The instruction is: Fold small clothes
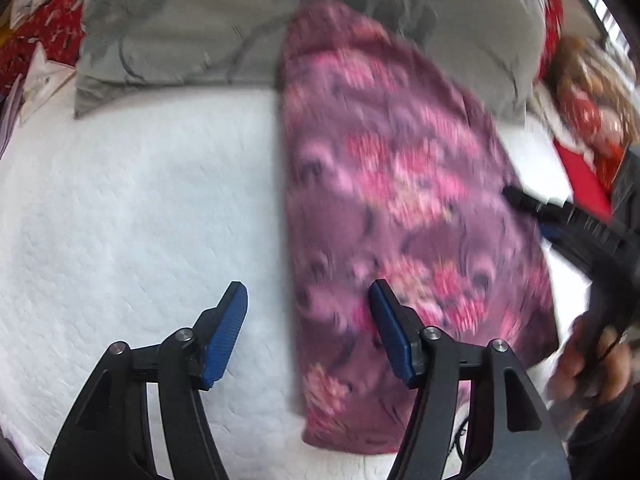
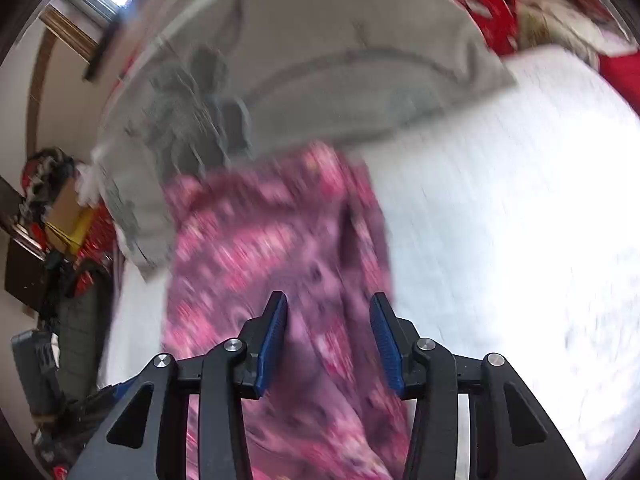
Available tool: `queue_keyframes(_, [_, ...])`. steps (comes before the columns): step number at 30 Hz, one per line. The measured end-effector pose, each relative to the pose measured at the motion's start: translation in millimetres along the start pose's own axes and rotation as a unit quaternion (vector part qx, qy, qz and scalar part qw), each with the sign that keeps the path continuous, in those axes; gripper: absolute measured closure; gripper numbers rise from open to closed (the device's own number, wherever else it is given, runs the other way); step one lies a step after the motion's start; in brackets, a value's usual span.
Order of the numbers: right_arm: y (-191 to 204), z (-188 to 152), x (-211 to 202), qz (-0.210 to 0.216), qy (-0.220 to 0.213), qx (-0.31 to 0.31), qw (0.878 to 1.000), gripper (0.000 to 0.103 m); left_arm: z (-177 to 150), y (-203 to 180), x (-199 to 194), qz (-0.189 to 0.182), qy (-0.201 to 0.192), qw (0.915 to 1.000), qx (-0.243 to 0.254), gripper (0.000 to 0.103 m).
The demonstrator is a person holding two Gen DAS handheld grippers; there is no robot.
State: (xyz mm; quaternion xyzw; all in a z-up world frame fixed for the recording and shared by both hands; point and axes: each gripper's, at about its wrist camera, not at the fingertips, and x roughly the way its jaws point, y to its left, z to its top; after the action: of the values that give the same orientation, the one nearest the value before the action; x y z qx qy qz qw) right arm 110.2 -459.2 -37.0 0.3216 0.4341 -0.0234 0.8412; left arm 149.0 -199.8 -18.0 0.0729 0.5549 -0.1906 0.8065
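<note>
Left tongs (image 1: 308, 300): spread wide, pinching nothing. Left finger over the white bedspread (image 1: 140, 208), right finger over the near-left part of the garment.
Right tongs (image 2: 329, 312): spread, blue pads apart, garment lies under and between them; contact with the cloth can't be told through the blur. From the left wrist view the right tongs (image 1: 516, 196) reach in from the right edge, tip at the garment's right border; jaw state unreadable there.
Right hand (image 1: 588, 364): blurred, cut by the frame edge, wrapped on the black handle.
Garment (image 1: 400, 208): one piece, purple with pink flowers, on the bed, right of center in the left view. Long axis runs near to far, far end narrower and overlapping the pillow's lower edge. Type of clothing not readable; print smeared by motion blur. In the right view the garment (image 2: 260, 248) shows a lengthwise dark fold line near its right edge, near end cut off by the frame bottom.
Bedspread: white, quilted, one, fills the left half of the left view.
Pillow (image 1: 208, 28): grey with darker floral pattern, one counted, lying across the head of the bed.
Red fabric (image 1: 44, 28): patterned, at both far corners, partly hidden by the pillow.
Floor clutter (image 2: 60, 216): boxes and dark items beside the bed, too blurred to name.
</note>
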Motion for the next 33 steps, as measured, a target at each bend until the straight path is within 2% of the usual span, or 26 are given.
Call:
queue_keyframes(1, [1,-2,-4,0.006,-0.006,0.006,1.0,0.094,-6,-4,-3,0.006,-0.01,0.9999,0.002,0.04])
queue_keyframes(2, [0,-4,-15,0.021,-0.017,0.012,1.0,0.097,-7,-5,-4,0.008,-0.014,0.9999,0.006,0.04])
queue_keyframes(4, [2,-5,-25,0.03,-0.049,0.012,0.998,0.097,-5,-4,-4,0.012,-0.011,0.9998,0.008,0.04])
queue_keyframes(5, [4,-6,-20,0.02,-0.045,0.007,0.999,0.097,-5,-4,-3,0.01,-0.006,0.9999,0.001,0.04])
queue_keyframes(7, [5,-9,-4,-0.021,-0.007,-0.015,1.0,0.097,1,-15,2,0.004,0.001,0.9999,-0.014,0.04])
queue_keyframes(9, [-2,-11,-3,-0.031,0.004,-0.015,0.999,0.093,5,-12,3,0.006,0.002,0.9999,-0.015,0.04])
queue_keyframes(11, [-4,-12,-15,0.003,0.003,0.012,1.0,0.085,1,-11,0,0.005,0.002,0.9999,-0.015,0.04])
queue_keyframes(12, [-5,-13,-19,0.011,0.006,0.015,1.0,0.075,0,-12,0,0.006,0.002,0.9999,-0.016,0.04])
queue_keyframes(14, [-4,-28,-28,0.004,0.017,-0.001,1.0,0.066,4,-12,-1,0.009,0.002,0.9999,-0.013,0.04])
queue_keyframes(16, [-5,-34,-29,-0.001,0.024,-0.006,1.0,0.067,3,-12,-2,0.011,0.005,0.9998,-0.012,0.04])
queue_keyframes(17, [-2,-45,-33,-0.012,0.026,-0.015,0.999,0.073,3,-14,-3,0.012,0.008,0.9998,-0.014,0.04])
queue_keyframes(18, [-2,-45,-33,-0.012,0.026,-0.015,0.999,0.093,2,-15,-4,0.011,0.014,0.9997,-0.016,0.04])
queue_keyframes(21, [14,-49,-53,0.011,-0.015,-0.041,0.999,0.096,-5,-14,-18,-0.008,0.018,0.9996,-0.018,0.04])
queue_keyframes(23, [14,-53,-70,0.027,-0.043,-0.034,0.998,0.097,-16,-16,-17,0.001,0.019,0.9998,-0.003,0.034])
queue_keyframes(25, [8,-58,-62,0.013,-0.032,-0.029,0.999,0.097,-24,-16,-1,0.013,0.044,0.9989,0.009,0.032])
queue_keyframes(27, [-7,-66,-38,-0.032,0.02,-0.017,0.999,0.094,-28,-9,6,-0.004,0.069,0.9976,-0.001,0.033])
queue_keyframes(28, [-13,-68,-32,-0.03,0.035,-0.003,0.999,0.094,-27,-3,2,-0.023,0.066,0.9975,-0.013,0.033])
queue_keyframes(29, [-13,-65,-34,-0.024,0.027,0.006,0.999,0.088,-22,5,-6,-0.048,0.059,0.9967,-0.028,0.033])
queue_keyframes(32, [-7,-45,-51,-0.007,-0.014,0.02,1.0,0.084,4,19,-21,-0.077,0.03,0.9948,-0.059,0.033])
queue_keyframes(33, [-5,-38,-53,-0.001,-0.026,0.021,0.999,0.074,14,20,-23,-0.078,0.02,0.9946,-0.066,0.033])
